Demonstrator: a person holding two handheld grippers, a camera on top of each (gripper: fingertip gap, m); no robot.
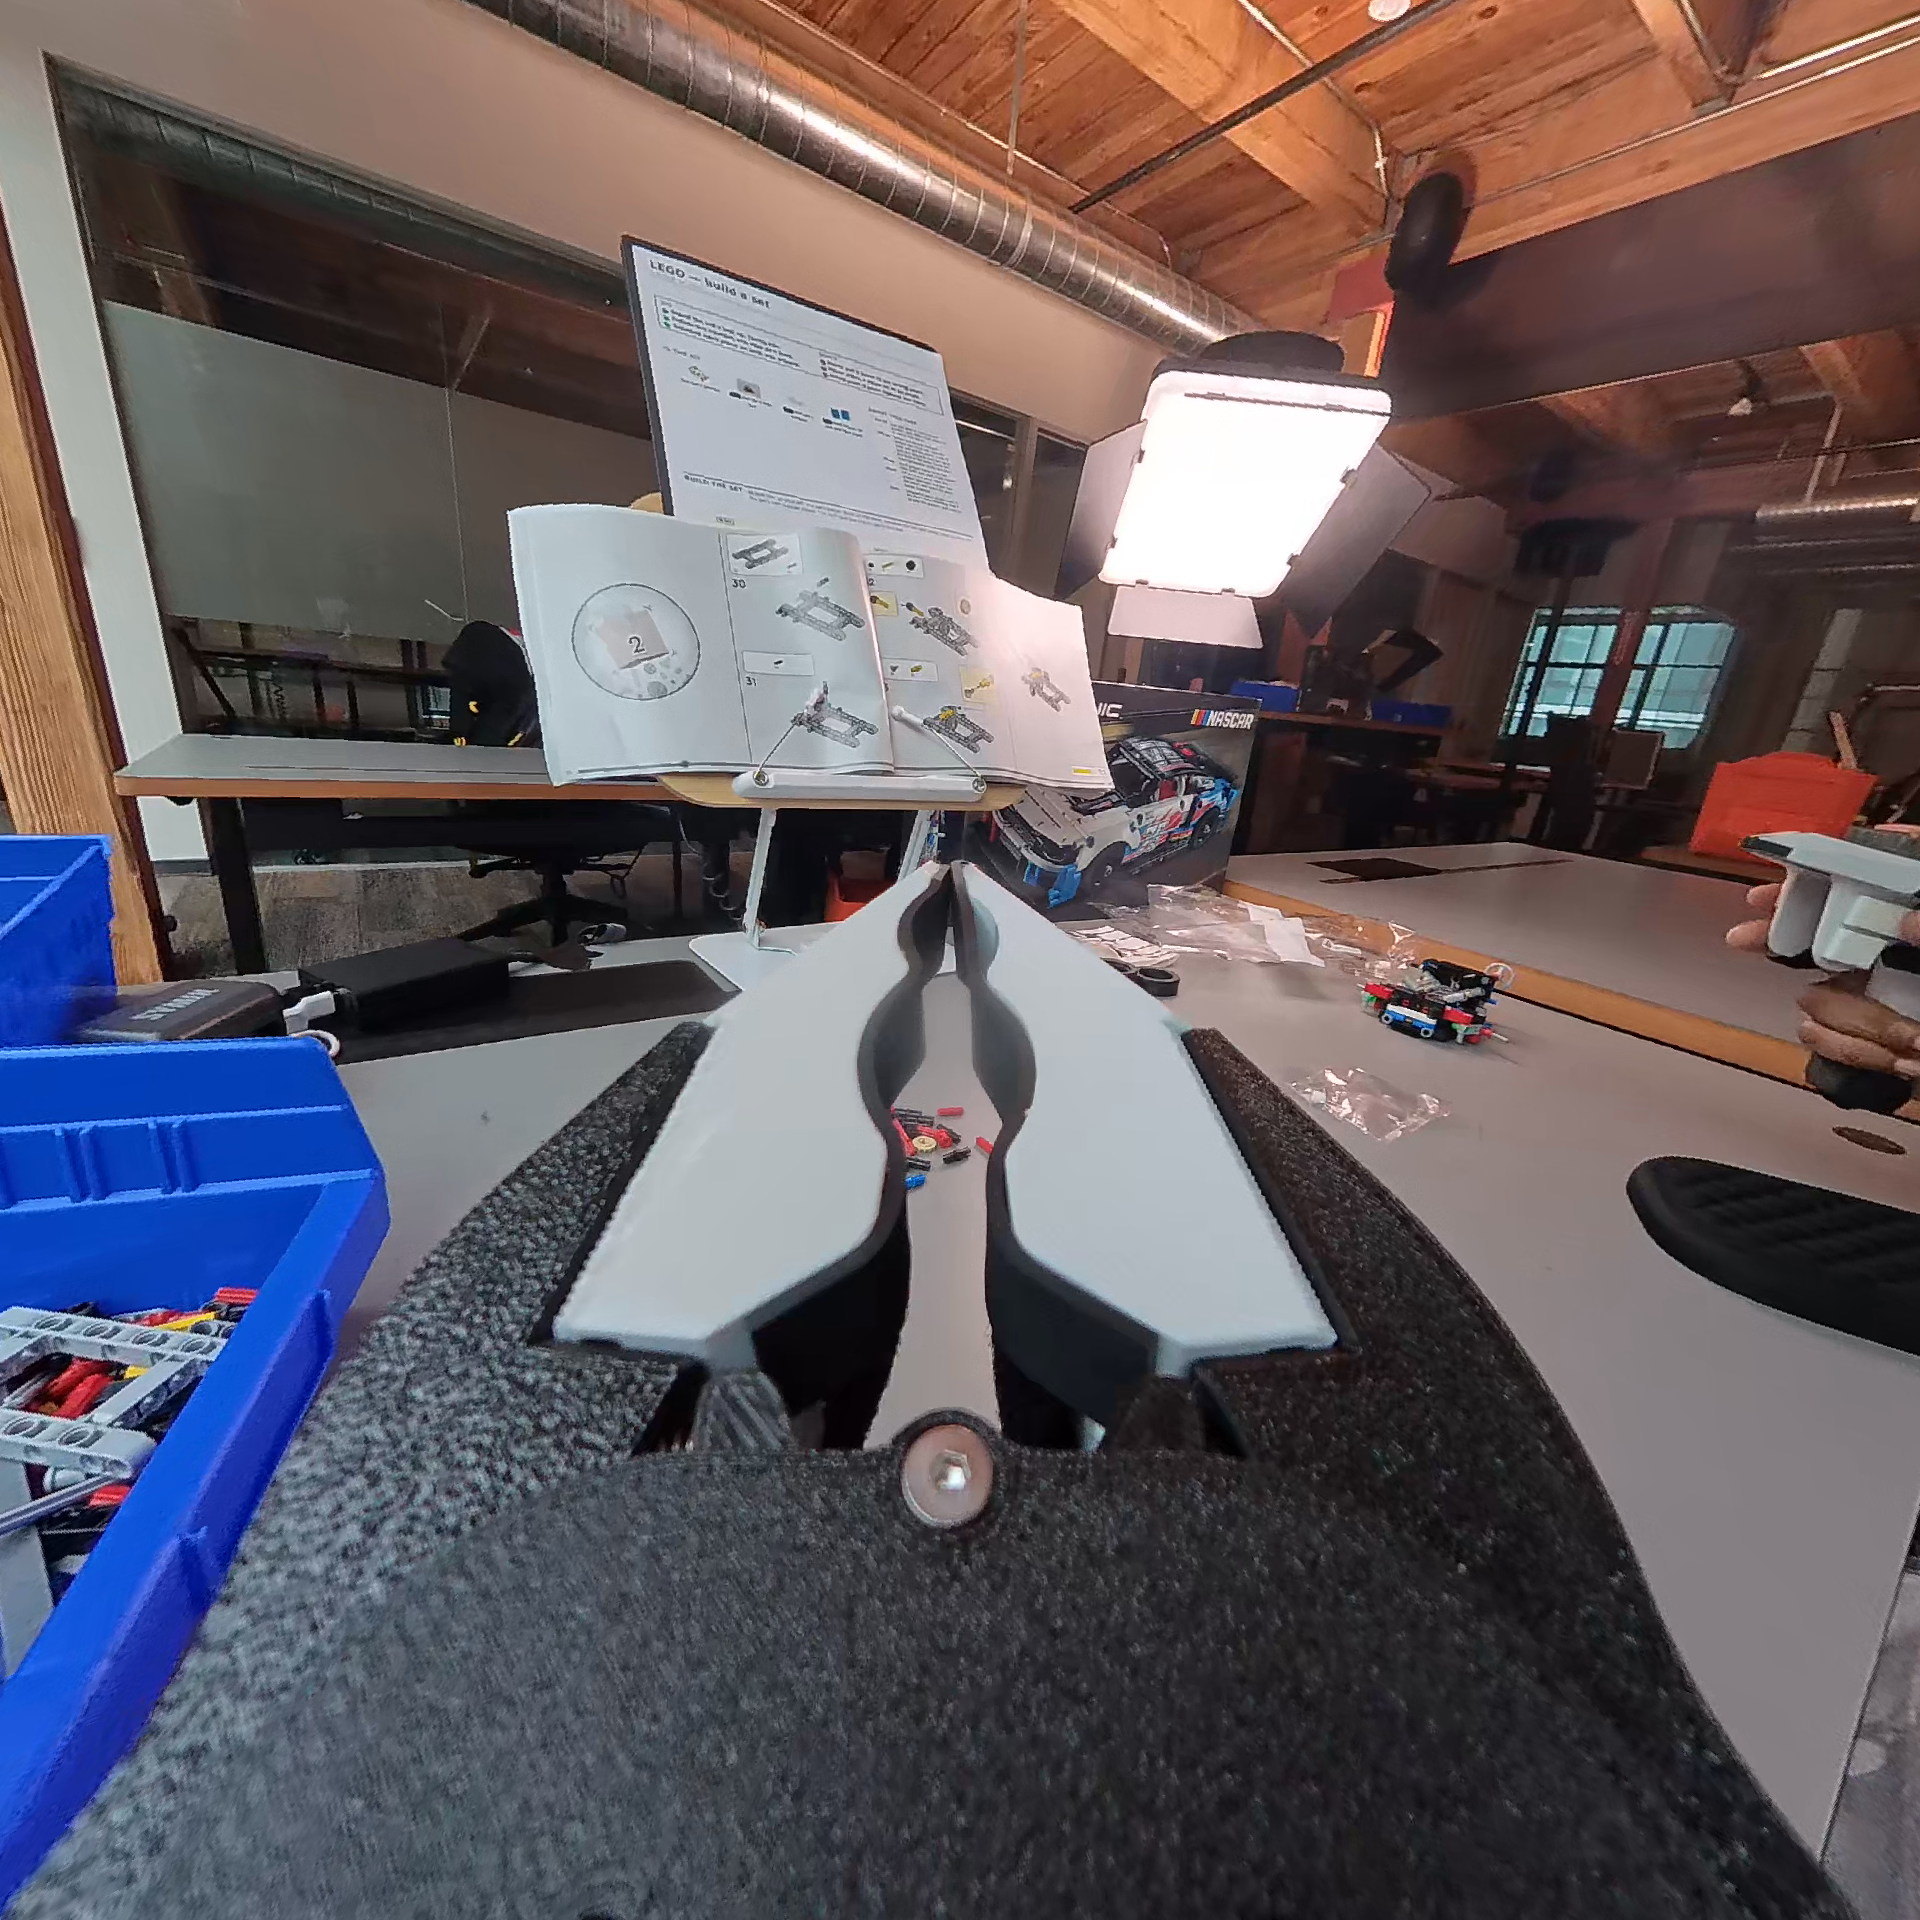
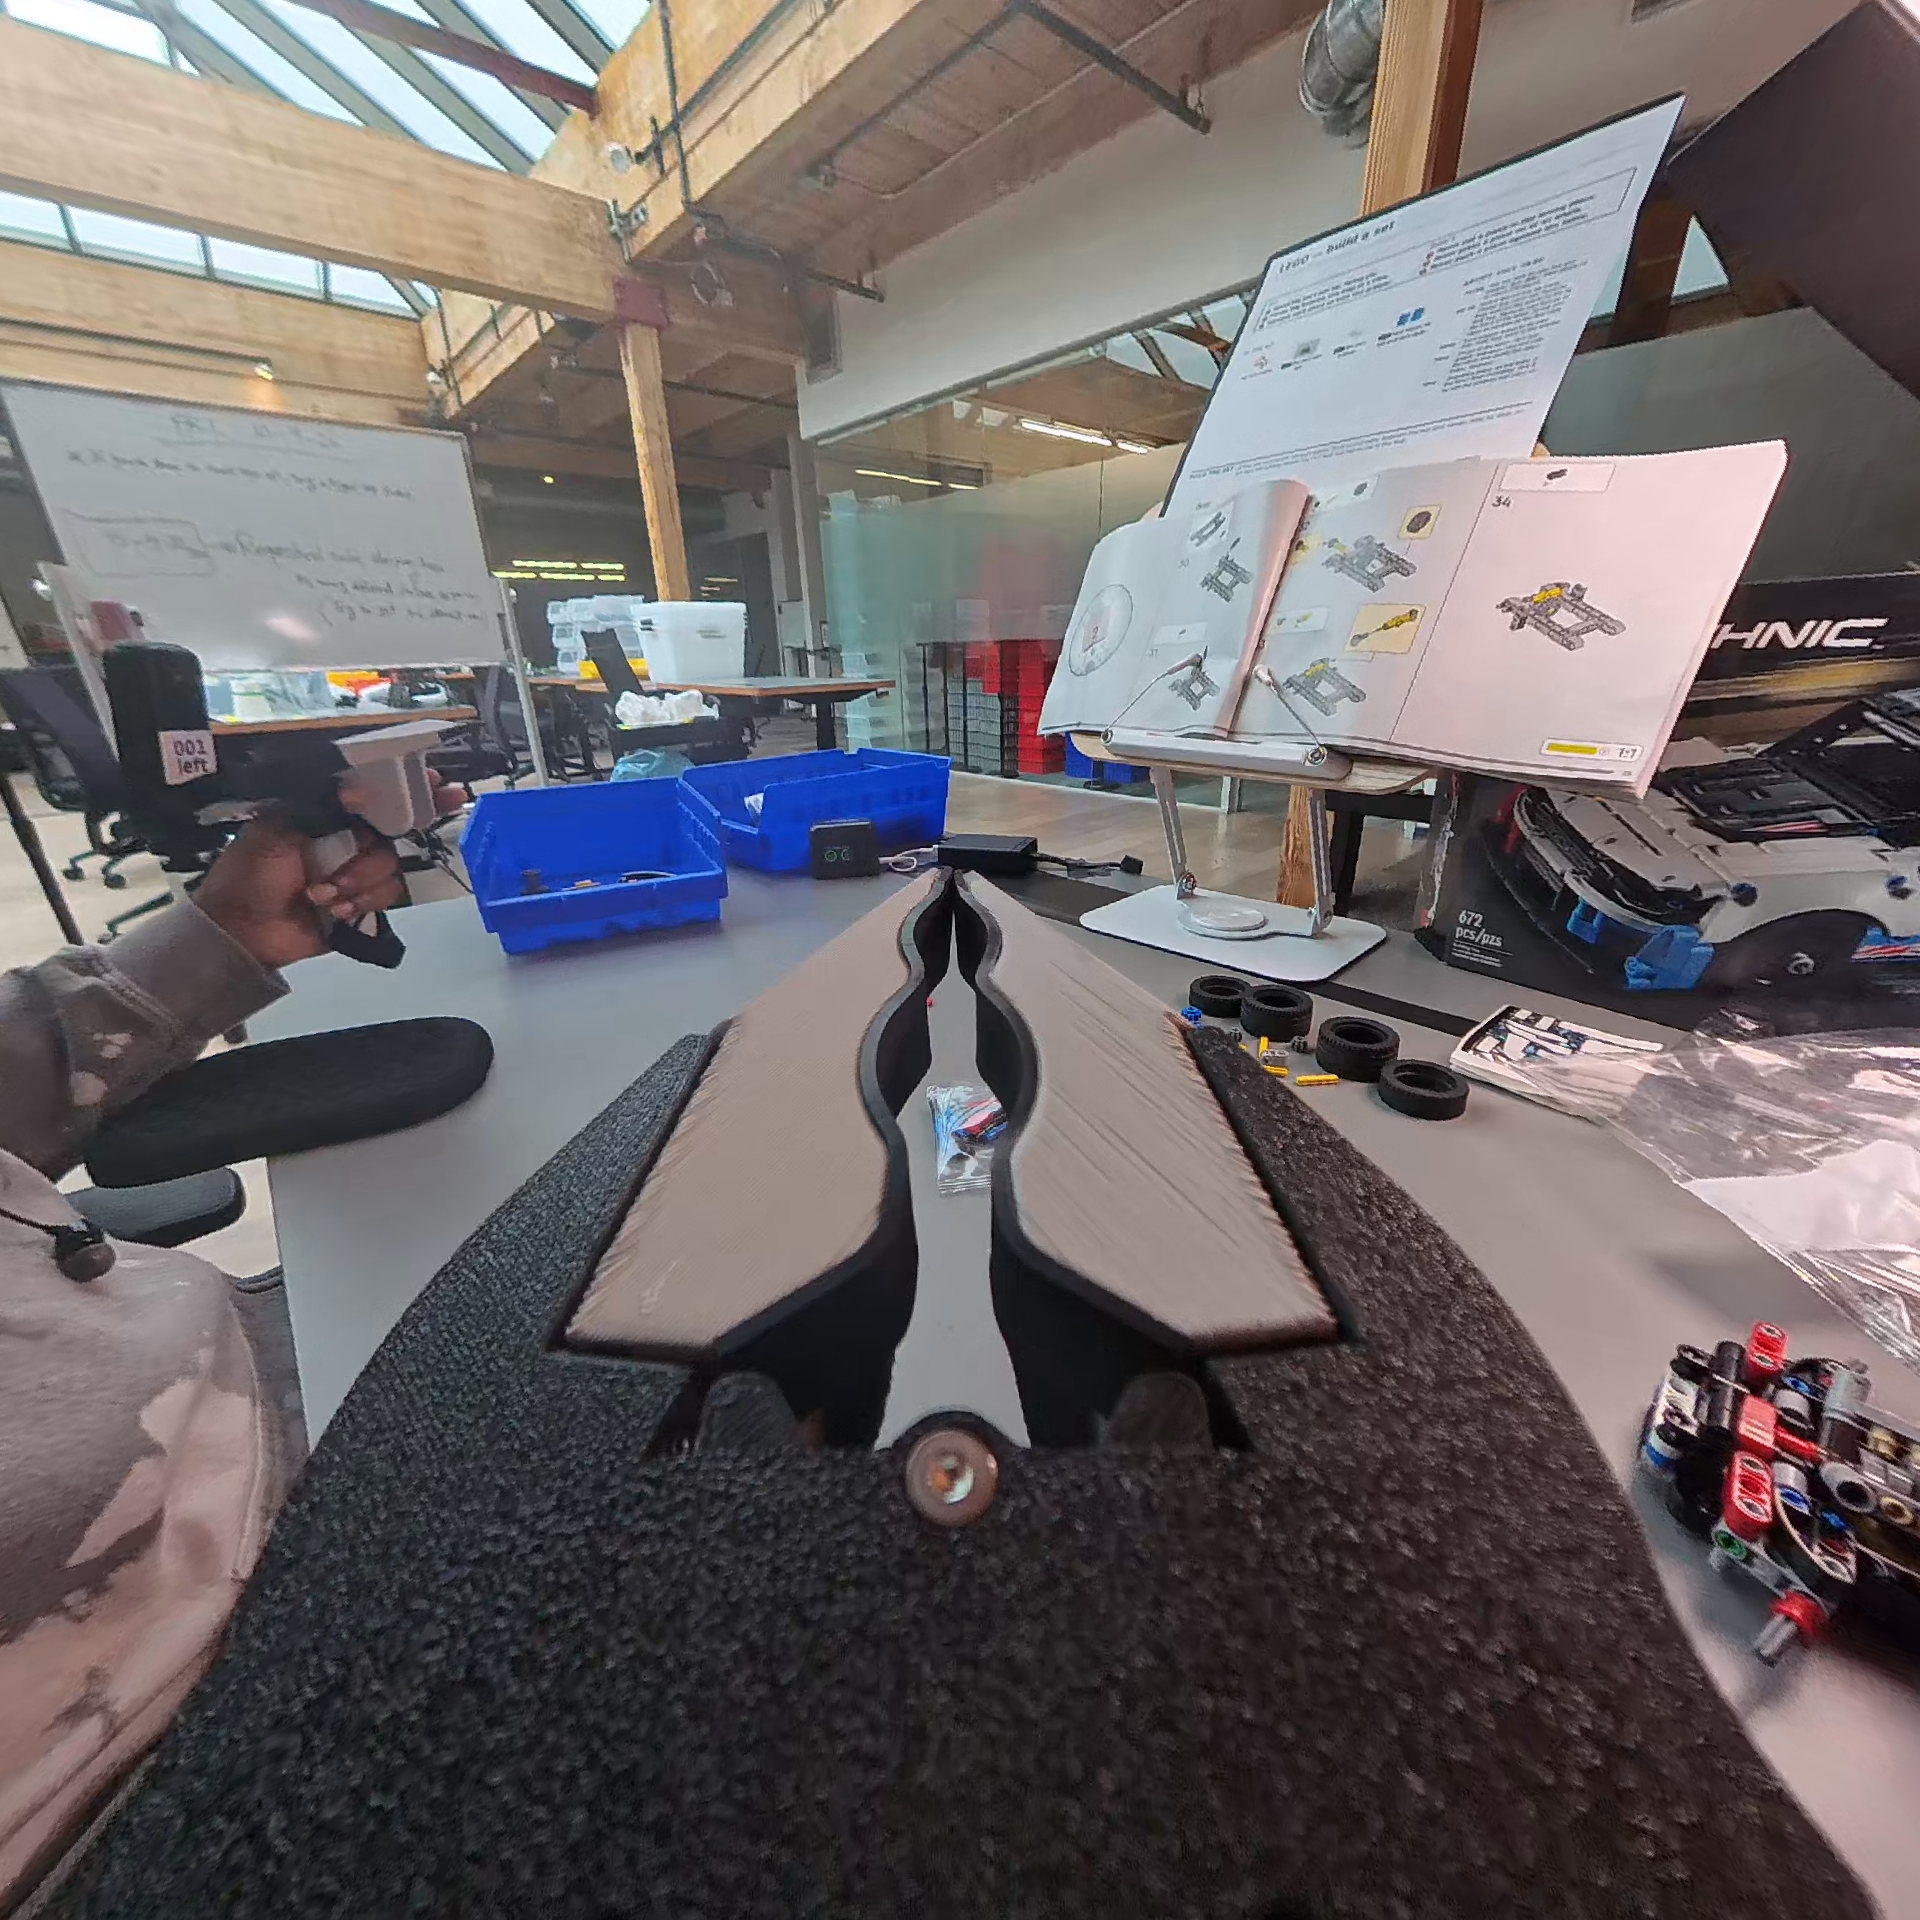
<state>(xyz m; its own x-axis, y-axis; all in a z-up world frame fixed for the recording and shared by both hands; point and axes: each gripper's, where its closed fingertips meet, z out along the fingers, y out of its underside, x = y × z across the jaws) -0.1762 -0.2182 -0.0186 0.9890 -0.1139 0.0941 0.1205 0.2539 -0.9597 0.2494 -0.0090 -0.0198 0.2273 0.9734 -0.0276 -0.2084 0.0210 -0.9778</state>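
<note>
My left gripper [image 1: 951, 875] is shut with its tips together and nothing shows between them. It hovers above the grey table [image 1: 1558, 1351], over a small pile of red, black and blue pins [image 1: 930, 1138]. My right gripper [image 2: 953, 885] is also shut and empty, held above a small clear bag of parts [image 2: 966, 1132]. A partly built model [image 2: 1797, 1465] lies to its lower right and also shows in the left wrist view [image 1: 1434, 1003]. Each gripper shows in the other's view, held in a hand: the right one [image 1: 1839, 904], the left one [image 2: 384, 779].
An open instruction booklet [image 1: 810, 655] stands on a stand at the back, with the set's box [image 2: 1714, 831] beside it. Blue bins [image 1: 187, 1247] [image 2: 592, 862] with parts stand on the left. Several black tyres [image 2: 1351, 1044], clear bags [image 2: 1766, 1122] and a black armrest [image 1: 1787, 1236] lie around. Across from one pair of fingers to the other is roughly 50 centimetres. The partly built model [image 2: 1797, 1465] is about 30 centimetres from my right fingertips.
</note>
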